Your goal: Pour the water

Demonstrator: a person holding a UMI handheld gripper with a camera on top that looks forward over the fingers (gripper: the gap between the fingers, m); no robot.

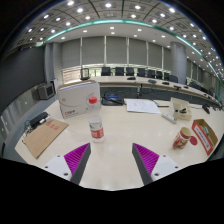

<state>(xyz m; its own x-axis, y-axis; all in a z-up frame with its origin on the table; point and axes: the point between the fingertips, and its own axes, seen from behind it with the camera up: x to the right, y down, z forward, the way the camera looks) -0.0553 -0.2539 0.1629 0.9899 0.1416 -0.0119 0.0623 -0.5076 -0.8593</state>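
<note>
A small clear water bottle (96, 130) with a red cap and red label stands upright on the pale table (125, 125), just beyond my left finger. My gripper (112, 160) is open, its magenta pads (77, 157) wide apart with only bare tabletop between them. It sits short of the bottle and touches nothing. To the right, beyond the right finger, stands a reddish-brown cup or can (184, 137) next to a red packet.
A white box (78, 99) stands behind the bottle. A flat cardboard piece (43, 137) lies to the left, with a black device (38, 121) near it. A red packet (205, 136), papers (142, 105) and another box (181, 109) lie to the right. Office desks with monitors fill the background.
</note>
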